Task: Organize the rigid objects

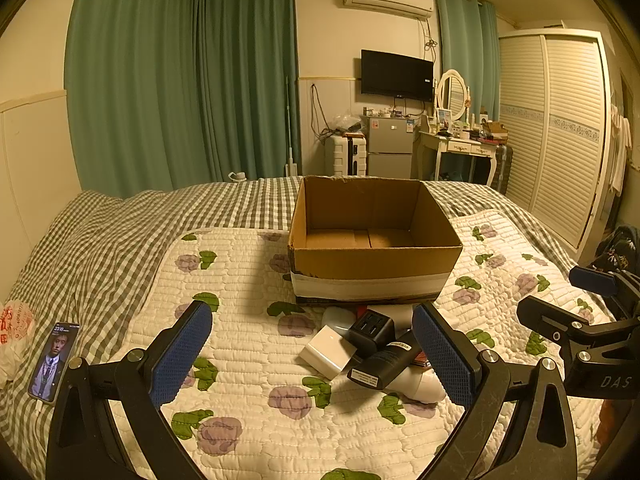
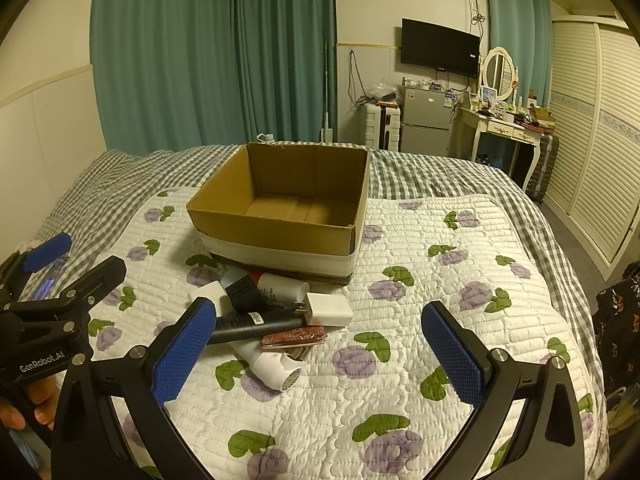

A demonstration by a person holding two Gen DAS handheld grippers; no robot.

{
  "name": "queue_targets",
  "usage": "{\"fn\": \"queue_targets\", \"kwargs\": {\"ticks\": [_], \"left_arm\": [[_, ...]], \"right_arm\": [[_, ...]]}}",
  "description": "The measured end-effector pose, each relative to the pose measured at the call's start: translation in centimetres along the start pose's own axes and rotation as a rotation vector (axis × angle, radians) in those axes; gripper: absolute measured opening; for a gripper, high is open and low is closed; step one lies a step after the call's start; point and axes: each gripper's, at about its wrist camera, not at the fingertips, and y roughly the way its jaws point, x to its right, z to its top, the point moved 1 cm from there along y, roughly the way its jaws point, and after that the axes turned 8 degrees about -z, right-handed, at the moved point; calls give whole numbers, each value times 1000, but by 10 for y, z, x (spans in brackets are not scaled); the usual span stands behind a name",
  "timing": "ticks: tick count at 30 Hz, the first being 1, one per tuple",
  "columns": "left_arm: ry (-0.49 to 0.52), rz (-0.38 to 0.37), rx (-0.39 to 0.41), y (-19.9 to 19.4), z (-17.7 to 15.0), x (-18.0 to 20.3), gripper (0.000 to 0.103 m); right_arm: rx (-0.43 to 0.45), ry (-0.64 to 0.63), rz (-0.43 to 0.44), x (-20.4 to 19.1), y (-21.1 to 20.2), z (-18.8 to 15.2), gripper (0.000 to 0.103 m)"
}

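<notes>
An open cardboard box (image 1: 374,240) sits on the flowered quilt (image 1: 240,360) of a bed, and everything else is placed from it. The box is empty inside, its bare brown floor showing, with a white band around its lower wall.

Just in front of the box, on the near side, lies a small heap of rigid things, some touching its front wall or close against it. A white charger block (image 1: 327,352) lies at the heap's left front in the left wrist view, beside a black multi-port adapter (image 1: 372,330). A black tube with a white label (image 2: 256,322) lies across a white bottle (image 2: 272,366) whose open end points toward the camera. To the right of the tube, in the right wrist view, rests a white plug adapter (image 2: 328,310), and just in front of it a flat patterned reddish case (image 2: 294,338).

The left gripper (image 1: 312,358) hovers before the heap, jaws wide apart and holding nothing. The right gripper (image 2: 320,354) also hovers on the near side of the heap, jaws wide apart and empty.

Far left of the box, on the checked blanket (image 1: 100,240), lies a phone (image 1: 54,362) with its screen lit.
</notes>
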Motion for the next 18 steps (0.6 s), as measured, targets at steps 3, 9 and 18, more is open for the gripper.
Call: {"fn": "queue_targets", "kwargs": {"ticks": [3,9,18], "left_arm": [[0,1,1,0,0,0,102],[2,2,0,0,0,0,102],[2,1,1,1,-1,0,102]], "right_arm": [[-2,0,2,0,0,1,103],[-3,-1,1,-1,-1,1,103],[-5,-2,3,-1,0,1,103]]}}
